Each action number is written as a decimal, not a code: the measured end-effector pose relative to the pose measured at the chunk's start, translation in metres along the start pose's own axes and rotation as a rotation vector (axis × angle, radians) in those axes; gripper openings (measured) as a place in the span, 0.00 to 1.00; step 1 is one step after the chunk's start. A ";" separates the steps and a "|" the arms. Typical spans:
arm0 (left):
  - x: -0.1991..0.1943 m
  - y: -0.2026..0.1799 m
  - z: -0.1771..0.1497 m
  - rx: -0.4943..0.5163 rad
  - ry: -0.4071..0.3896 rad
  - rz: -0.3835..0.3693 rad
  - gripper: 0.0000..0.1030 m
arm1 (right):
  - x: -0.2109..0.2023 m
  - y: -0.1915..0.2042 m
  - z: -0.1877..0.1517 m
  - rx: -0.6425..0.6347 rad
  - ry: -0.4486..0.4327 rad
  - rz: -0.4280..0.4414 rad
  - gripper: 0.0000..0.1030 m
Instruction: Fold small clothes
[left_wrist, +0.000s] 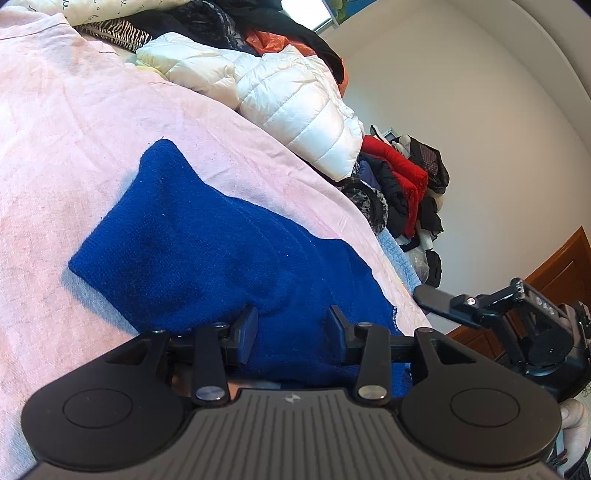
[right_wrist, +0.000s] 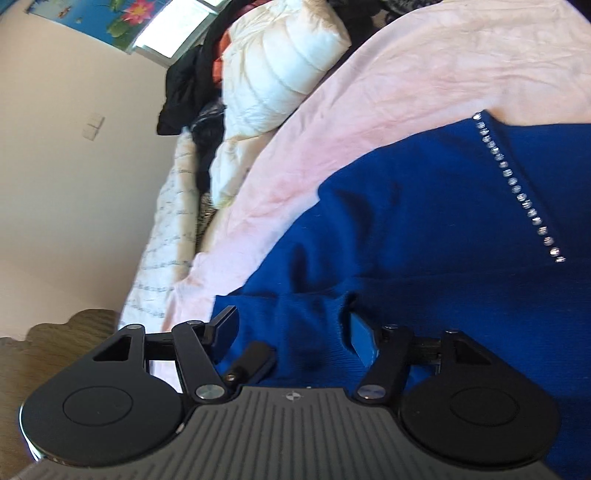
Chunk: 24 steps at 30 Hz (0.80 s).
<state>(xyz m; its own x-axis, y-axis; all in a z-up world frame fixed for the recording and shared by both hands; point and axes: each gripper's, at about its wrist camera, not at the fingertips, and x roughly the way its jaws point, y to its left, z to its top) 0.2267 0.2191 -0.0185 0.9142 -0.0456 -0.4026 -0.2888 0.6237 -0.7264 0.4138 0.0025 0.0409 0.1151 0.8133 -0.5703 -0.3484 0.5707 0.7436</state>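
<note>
A royal blue knit garment (left_wrist: 207, 251) lies partly folded on a pink sheet (left_wrist: 74, 147). My left gripper (left_wrist: 293, 328) is open just above its near edge, fingers either side of a fold. In the right wrist view the same garment (right_wrist: 424, 221) fills the right side, with a line of rhinestones (right_wrist: 517, 188) along a seam. My right gripper (right_wrist: 291, 332) is open, its fingers straddling a raised fold of the blue cloth. The right gripper also shows at the right edge of the left wrist view (left_wrist: 432, 295).
A heap of clothes lines the far side of the bed: a white puffer jacket (left_wrist: 288, 92), black and red coats (left_wrist: 402, 184), a zebra-print piece (left_wrist: 118, 31). A wooden door (left_wrist: 554, 266) and a white wall stand beyond. A wooden bed frame edge (right_wrist: 55, 332) lies at the left.
</note>
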 end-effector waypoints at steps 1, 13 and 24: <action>0.000 0.000 0.000 0.000 0.000 0.000 0.39 | 0.004 0.000 0.000 -0.005 0.017 -0.028 0.65; -0.056 0.006 0.020 -0.073 -0.154 0.041 0.90 | 0.000 -0.002 -0.020 -0.059 -0.014 -0.056 0.09; -0.034 0.038 0.010 -0.668 0.054 -0.240 0.91 | -0.092 0.045 0.031 -0.069 -0.231 0.195 0.09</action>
<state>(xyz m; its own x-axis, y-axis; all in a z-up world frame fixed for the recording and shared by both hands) 0.1880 0.2520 -0.0267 0.9641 -0.1715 -0.2030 -0.2094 -0.0198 -0.9776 0.4160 -0.0427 0.1379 0.2459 0.9154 -0.3186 -0.4464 0.3987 0.8011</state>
